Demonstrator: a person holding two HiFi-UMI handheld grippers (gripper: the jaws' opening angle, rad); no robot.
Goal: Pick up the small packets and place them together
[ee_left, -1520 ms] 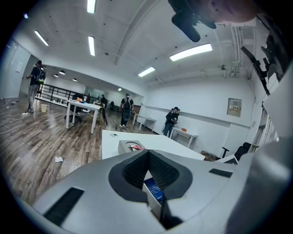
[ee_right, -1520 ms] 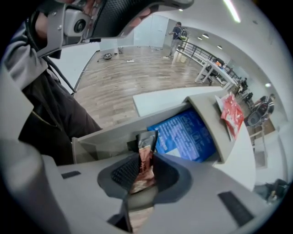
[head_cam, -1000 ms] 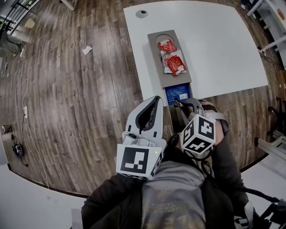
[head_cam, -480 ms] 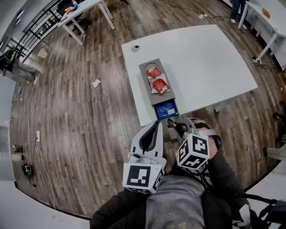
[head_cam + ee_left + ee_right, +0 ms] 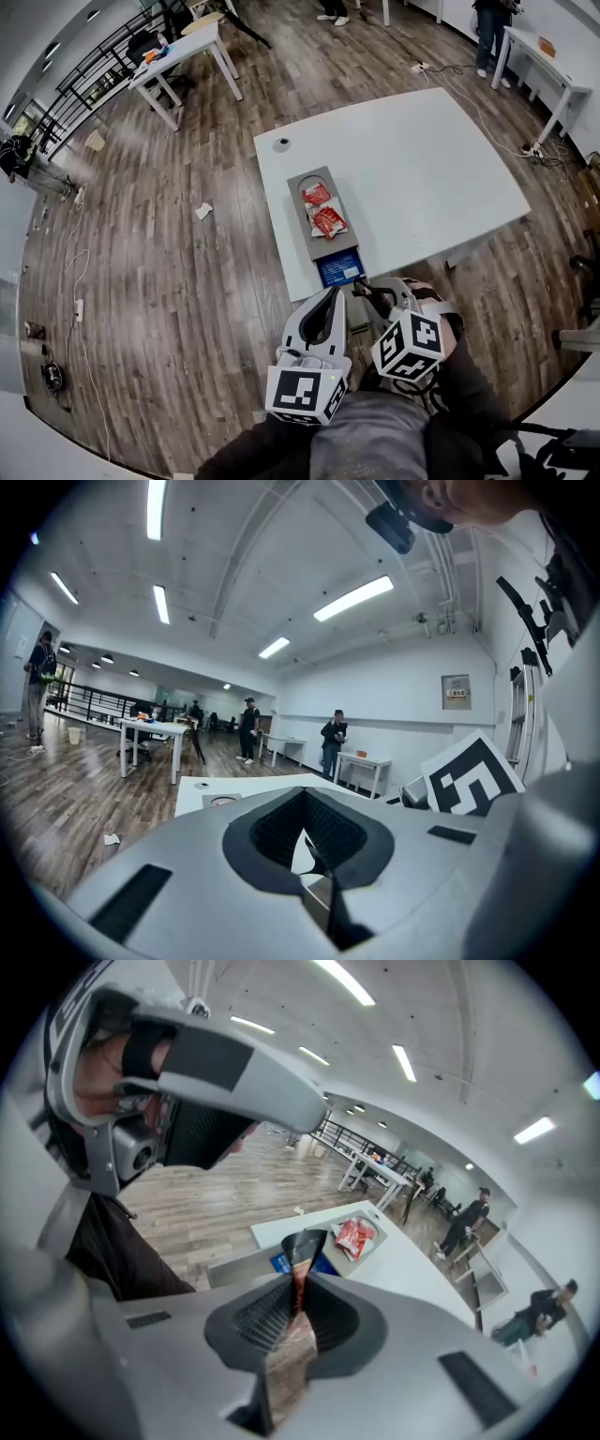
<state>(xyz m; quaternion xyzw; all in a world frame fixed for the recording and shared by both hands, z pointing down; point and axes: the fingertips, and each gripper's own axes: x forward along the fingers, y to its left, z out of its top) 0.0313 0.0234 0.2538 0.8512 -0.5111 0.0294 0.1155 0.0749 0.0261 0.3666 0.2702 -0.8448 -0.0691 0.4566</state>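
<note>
Two red packets (image 5: 324, 214) lie on a grey tray (image 5: 316, 176) on the white table (image 5: 422, 159); the right gripper view shows the same red packets (image 5: 354, 1236). A blue card (image 5: 340, 270) lies at the tray's near end. My right gripper (image 5: 368, 292) hovers just off the table's near edge. It is shut on a small red-and-dark packet (image 5: 300, 1252) that stands up between its pads. My left gripper (image 5: 334, 293) is beside it on the left, level, shut with nothing in it. In its own view the left gripper (image 5: 306, 842) shows only closed pads.
A small round fitting (image 5: 281, 143) sits near the table's far left corner. A paper scrap (image 5: 203, 212) lies on the wood floor left of the table. Another table (image 5: 178, 49) and several people stand far off. Cables (image 5: 75, 281) trail along the floor at the left.
Both grippers have lifted and drawn back from the table's near edge, so the tray looks smaller and farther. The right gripper still grips its packet; the left stays shut.
</note>
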